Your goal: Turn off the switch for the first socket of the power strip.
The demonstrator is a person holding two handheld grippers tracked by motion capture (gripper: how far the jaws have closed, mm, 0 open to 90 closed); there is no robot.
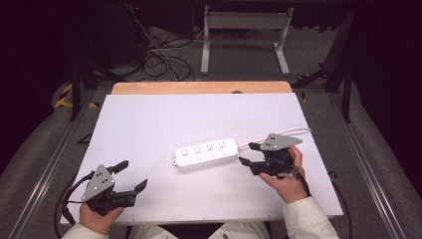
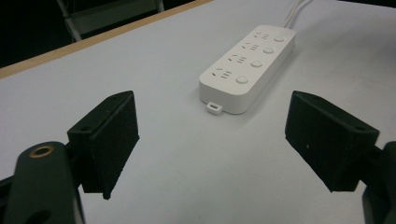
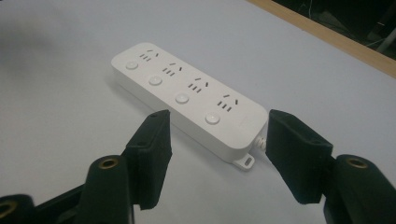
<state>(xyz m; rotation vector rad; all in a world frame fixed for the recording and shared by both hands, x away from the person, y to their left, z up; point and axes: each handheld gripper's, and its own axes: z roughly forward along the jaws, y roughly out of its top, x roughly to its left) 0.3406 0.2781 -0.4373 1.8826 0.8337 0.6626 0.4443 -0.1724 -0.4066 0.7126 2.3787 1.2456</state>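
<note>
The power strip point(image 1: 206, 154) is lying mid-table on the white sheet point(image 1: 149, 124), long axis running left to right. The right gripper point(image 1: 247, 154) is sitting just beside its cable end (jaws spread, empty); the left gripper point(image 1: 130, 176), likewise spread, is waiting well apart.

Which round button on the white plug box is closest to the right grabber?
The button at the cord end of the power strip, just ahead of the right gripper.
</note>
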